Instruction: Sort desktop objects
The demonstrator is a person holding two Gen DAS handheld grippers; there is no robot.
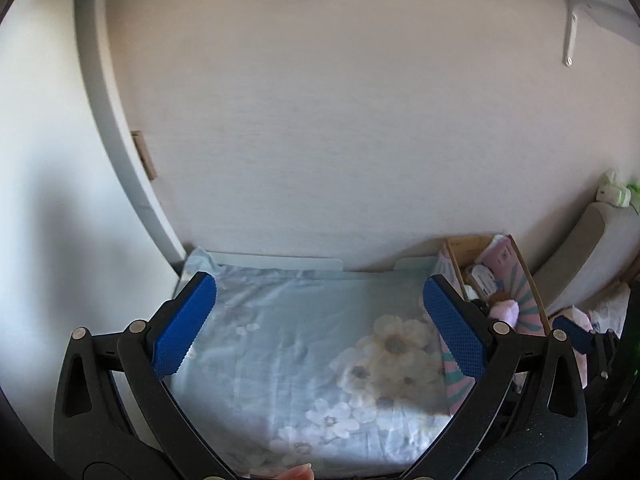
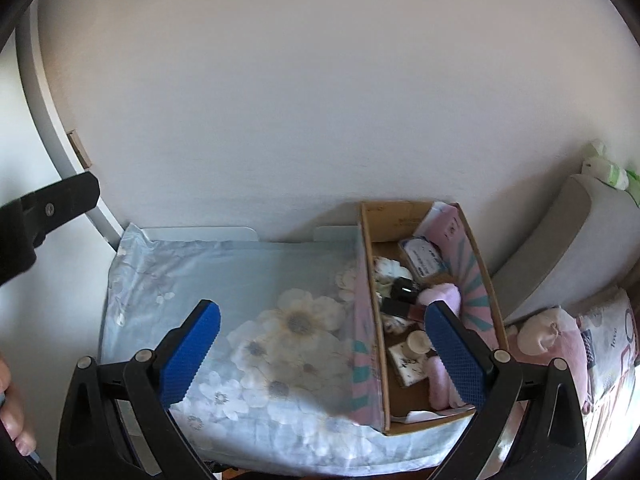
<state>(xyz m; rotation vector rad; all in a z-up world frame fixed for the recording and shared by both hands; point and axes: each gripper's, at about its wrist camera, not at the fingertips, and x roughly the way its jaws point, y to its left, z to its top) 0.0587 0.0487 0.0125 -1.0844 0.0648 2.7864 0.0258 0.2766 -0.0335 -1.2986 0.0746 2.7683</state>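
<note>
A cardboard box (image 2: 486, 264) with pink and teal sides stands at the right end of a small table covered with a pale blue flowered cloth (image 2: 248, 280). It holds several small items: a pink fuzzy thing (image 2: 440, 294), a black item (image 2: 404, 289), a cream jar (image 2: 418, 342), a pink carton (image 2: 444, 224). My right gripper (image 2: 320, 356) is open and empty above the cloth, its right finger over the box. My left gripper (image 1: 320, 328) is open and empty above the cloth (image 1: 288, 344), left of the box (image 1: 520, 276).
A white wall rises right behind the table. A grey cushion (image 2: 560, 248) and a pink plush toy (image 2: 552, 340) lie to the right of the box. A white curved frame (image 2: 44, 120) stands at the left. The left gripper's arm (image 2: 44, 208) shows at the left edge.
</note>
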